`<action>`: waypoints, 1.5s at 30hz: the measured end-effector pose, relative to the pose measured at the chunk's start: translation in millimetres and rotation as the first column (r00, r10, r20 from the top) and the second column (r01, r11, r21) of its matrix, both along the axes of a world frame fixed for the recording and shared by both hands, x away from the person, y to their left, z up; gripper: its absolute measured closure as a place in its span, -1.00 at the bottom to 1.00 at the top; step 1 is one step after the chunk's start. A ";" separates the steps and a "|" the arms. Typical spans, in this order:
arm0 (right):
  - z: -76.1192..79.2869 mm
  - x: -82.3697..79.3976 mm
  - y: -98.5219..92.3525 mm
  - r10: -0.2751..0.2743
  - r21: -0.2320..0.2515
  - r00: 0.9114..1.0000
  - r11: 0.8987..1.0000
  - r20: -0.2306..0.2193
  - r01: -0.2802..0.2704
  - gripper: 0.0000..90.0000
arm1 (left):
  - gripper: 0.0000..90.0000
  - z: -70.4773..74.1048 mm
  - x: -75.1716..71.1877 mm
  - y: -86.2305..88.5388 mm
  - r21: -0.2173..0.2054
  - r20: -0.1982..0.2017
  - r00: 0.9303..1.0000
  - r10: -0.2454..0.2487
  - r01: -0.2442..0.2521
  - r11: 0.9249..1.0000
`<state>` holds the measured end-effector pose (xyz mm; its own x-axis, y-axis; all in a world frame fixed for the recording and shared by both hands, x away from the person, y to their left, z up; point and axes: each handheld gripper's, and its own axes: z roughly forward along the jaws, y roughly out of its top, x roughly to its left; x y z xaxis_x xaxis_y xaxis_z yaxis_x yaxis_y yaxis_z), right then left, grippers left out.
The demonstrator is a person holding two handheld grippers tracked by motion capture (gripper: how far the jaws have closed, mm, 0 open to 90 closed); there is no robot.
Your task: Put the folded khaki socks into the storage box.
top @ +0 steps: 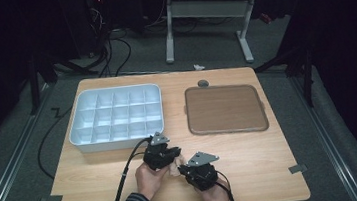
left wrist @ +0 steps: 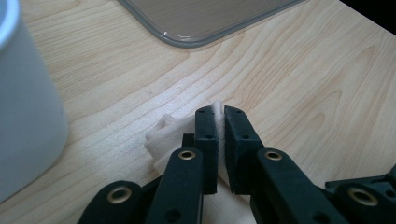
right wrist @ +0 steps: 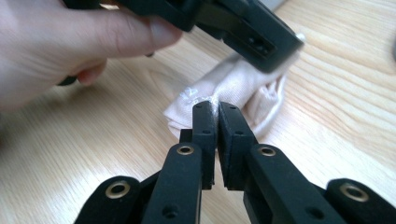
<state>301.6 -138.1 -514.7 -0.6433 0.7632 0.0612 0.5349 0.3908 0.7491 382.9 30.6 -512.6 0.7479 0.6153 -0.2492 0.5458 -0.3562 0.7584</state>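
Pinching the pale cloth at the near edge of the wooden table, we hold it from both sides: our left gripper is clamped on one fold, our right gripper on another. The cloth lies bunched on the wood between our hands. Beyond the cloth, to its left, sits the white compartment tray; beyond the cloth, to its right, lies the brown flat tray.

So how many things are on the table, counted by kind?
Compartment box, white: 1
Tray, brown: 1
Cloth, beige, pinched by both grippers: 1
Grippers, left gripper and right gripper: 2
Total: 5
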 end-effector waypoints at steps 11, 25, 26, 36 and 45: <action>-9.5 -3.6 -9.9 -0.021 -0.015 1.000 1.000 -0.017 0.020 0.93 | 0.87 -2.2 -0.2 -10.6 0.016 0.005 1.000 -0.018 0.018 1.000; -14.8 -0.6 -13.3 -0.017 -0.024 0.999 1.000 -0.037 0.016 0.94 | 0.88 -5.8 4.5 -17.1 0.048 -0.018 0.999 -0.035 0.035 0.998; -14.6 -0.3 -13.1 -0.017 -0.024 0.999 1.000 -0.039 0.016 0.94 | 0.87 -5.6 4.8 -17.0 0.043 -0.020 0.999 -0.035 0.036 0.998; -13.9 3.1 -15.1 -0.024 0.013 0.998 1.000 -0.066 0.025 0.93 | 0.36 5.1 -1.1 -10.4 0.014 0.008 0.999 -0.046 0.046 0.999; -13.5 4.1 -14.8 -0.018 0.024 0.998 1.000 -0.064 0.020 0.91 | 0.11 18.3 -8.2 9.3 0.018 0.017 1.000 0.017 -0.017 1.000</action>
<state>305.7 -152.9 -528.2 -0.6230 0.7730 0.1200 0.5887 0.3623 0.7226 374.7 40.0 -494.3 0.7413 0.6322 -0.2255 0.5393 -0.3610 0.7608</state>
